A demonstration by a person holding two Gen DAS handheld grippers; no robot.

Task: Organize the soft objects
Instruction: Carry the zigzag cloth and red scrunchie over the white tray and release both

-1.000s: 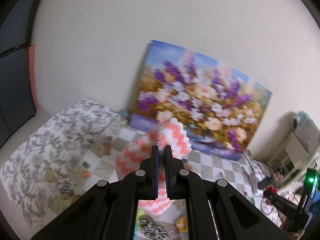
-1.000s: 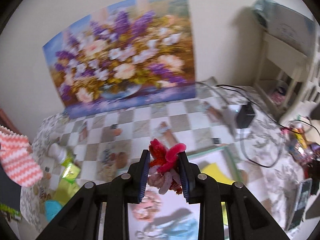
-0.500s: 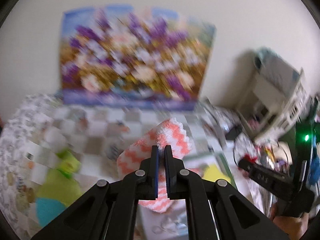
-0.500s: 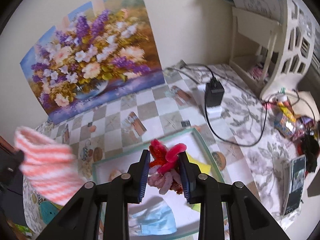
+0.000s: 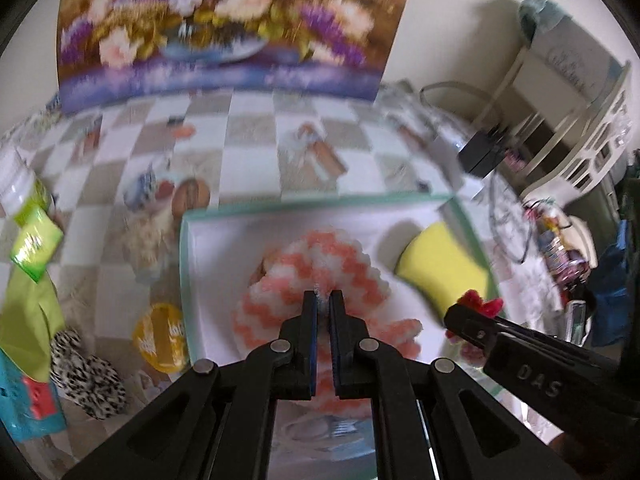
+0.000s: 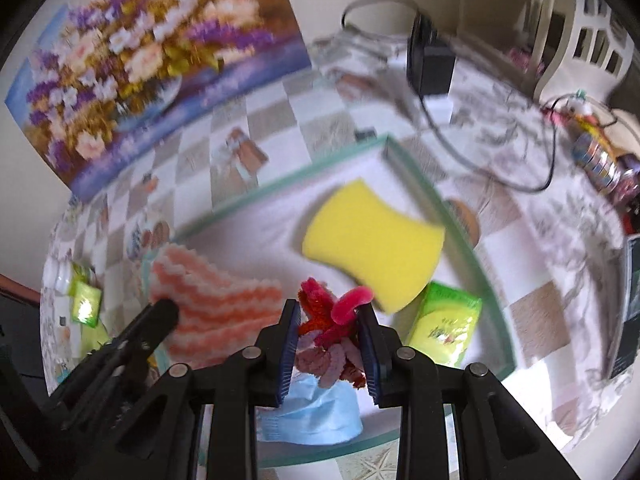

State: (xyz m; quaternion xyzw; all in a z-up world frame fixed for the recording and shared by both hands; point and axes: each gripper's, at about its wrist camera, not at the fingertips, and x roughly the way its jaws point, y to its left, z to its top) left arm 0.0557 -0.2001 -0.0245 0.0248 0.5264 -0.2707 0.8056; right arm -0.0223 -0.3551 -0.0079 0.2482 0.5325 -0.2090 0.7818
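My left gripper (image 5: 323, 300) is shut on an orange-and-white zigzag knitted cloth (image 5: 320, 268) and holds it over the white tray with a green rim (image 5: 185, 264). The cloth also shows in the right wrist view (image 6: 212, 312). My right gripper (image 6: 329, 312) is shut on a bundle of red and pink fuzzy pipe cleaners (image 6: 332, 320) above the tray (image 6: 460, 236). A yellow sponge (image 6: 372, 240), a blue face mask (image 6: 316, 412) and a green tissue pack (image 6: 444, 324) lie in the tray. The right gripper shows at the right of the left wrist view (image 5: 480, 312).
A flower painting (image 5: 224, 20) leans on the wall behind the checked tablecloth. Green packets (image 5: 36, 240), a leopard-print soft item (image 5: 88, 376) and a yellow round packet (image 5: 160, 336) lie left of the tray. A black charger with cable (image 6: 432, 60) and a white shelf (image 5: 568, 120) are at the right.
Both grippers have moved forward and down over the tray, still holding their loads. The zigzag cloth now hangs low inside the tray, and the sponge and tray look closer.
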